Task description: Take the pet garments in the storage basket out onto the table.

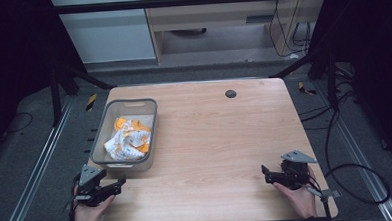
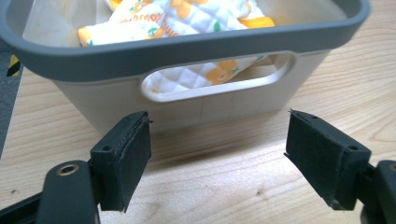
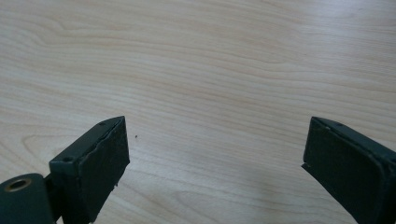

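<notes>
**A:** how much room around the grey bin (image 1: 127, 138)?

**B:** plenty. Bin sits near the table's (image 1: 210, 140) left edge, and everything right of it is bare wood except a small dark round cap (image 1: 230, 93) toward the far edge.

**A:** anything blocking the left gripper (image 2: 217, 154)?

**B:** only the bin's near wall, straight ahead. The crumpled cloth (image 1: 126, 140) fills much of the inside.
</notes>
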Available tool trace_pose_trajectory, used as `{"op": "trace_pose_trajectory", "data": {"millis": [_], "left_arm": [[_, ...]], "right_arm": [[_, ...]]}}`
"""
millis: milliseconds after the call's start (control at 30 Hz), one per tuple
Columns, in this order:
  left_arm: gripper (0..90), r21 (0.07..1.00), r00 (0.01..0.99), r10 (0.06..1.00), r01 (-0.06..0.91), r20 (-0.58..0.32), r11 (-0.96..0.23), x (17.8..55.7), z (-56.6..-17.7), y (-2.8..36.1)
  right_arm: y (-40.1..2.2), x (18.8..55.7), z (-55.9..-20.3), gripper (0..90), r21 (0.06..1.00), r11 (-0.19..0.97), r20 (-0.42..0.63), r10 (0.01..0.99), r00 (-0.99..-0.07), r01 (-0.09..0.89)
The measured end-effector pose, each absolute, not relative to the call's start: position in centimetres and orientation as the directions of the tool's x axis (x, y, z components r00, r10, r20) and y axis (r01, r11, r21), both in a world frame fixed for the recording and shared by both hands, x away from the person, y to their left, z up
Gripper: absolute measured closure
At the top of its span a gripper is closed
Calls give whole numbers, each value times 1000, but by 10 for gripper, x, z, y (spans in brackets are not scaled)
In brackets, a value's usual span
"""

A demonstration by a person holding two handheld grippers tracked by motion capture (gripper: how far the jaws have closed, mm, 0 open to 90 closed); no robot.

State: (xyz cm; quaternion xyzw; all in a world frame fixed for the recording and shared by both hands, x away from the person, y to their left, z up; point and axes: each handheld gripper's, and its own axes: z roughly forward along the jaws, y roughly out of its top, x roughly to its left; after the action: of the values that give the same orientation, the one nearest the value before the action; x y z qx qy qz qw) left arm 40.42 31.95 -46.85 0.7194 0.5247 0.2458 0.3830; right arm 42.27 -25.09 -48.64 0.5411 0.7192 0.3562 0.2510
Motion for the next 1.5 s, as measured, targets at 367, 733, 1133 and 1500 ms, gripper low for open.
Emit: {"op": "trace_pose_trajectory", "data": {"millis": [367,733,1133,1500], "left_arm": [[227,828,337,939,544,-66,-137,400,-457,318],[224,846,349,931,524,-112,-95,395,-444,317],[220,861,355,930,499,-98,-100,397,-431,315],[218,875,360,928,474,-96,-94,398,-417,313]], "right_arm": [[-247,419,-486,80,806,170,20,950,-313,567],[-251,419,-487,81,810,158,22,954,-299,565],[-250,417,-487,82,827,159,10,955,-297,539],[-249,416,-486,83,833,159,3,956,-292,530]]}}
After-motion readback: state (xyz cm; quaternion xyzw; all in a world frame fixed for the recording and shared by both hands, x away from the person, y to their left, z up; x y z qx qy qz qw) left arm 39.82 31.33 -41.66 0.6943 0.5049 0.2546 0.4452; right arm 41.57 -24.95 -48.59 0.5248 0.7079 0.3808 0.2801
